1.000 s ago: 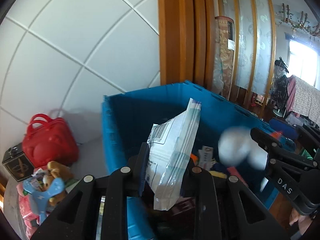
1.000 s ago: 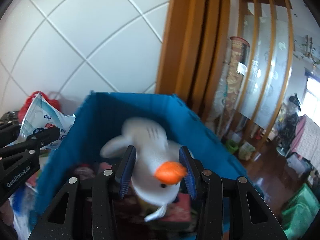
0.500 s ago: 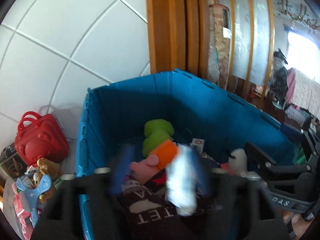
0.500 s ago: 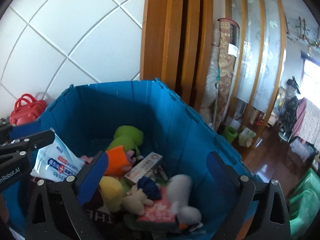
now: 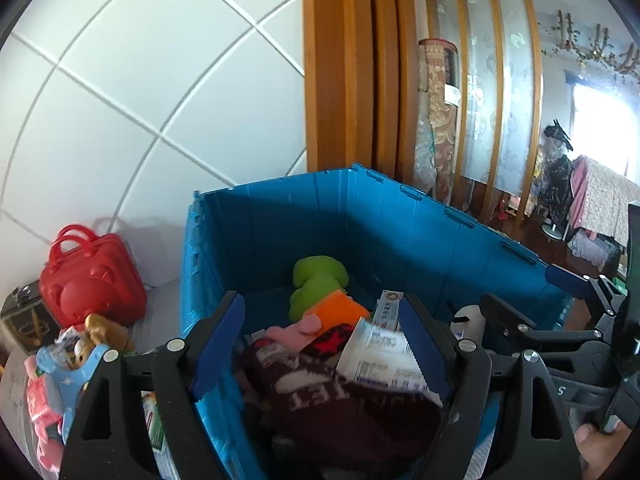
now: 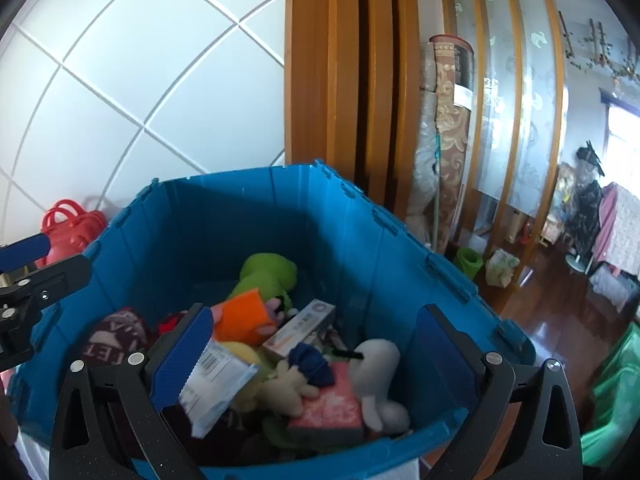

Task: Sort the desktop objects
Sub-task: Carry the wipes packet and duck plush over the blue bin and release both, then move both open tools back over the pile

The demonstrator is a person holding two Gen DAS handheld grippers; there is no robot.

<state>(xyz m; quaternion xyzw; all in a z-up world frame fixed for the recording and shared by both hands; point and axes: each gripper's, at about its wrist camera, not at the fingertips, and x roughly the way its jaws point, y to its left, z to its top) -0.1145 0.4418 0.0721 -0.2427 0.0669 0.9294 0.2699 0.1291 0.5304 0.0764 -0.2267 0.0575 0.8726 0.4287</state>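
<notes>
A blue bin holds several toys and boxes. My left gripper hangs open over its near left part with nothing between the pads. Under it a white packet lies on a dark knit piece. Over the bin's near side my right gripper stands wide open and empty. Below it a white plush duck rests on a pink box, and the white packet lies to its left. A green plush and an orange item sit farther back.
Left of the bin stand a red bear-shaped case, a dark box and a heap of small toys. White tiled wall behind, a wooden frame to its right. A person's thumb shows at bottom right.
Both grippers opened. The left one let go of the white packet and the right one let go of the plush duck; both now lie in the bin.
</notes>
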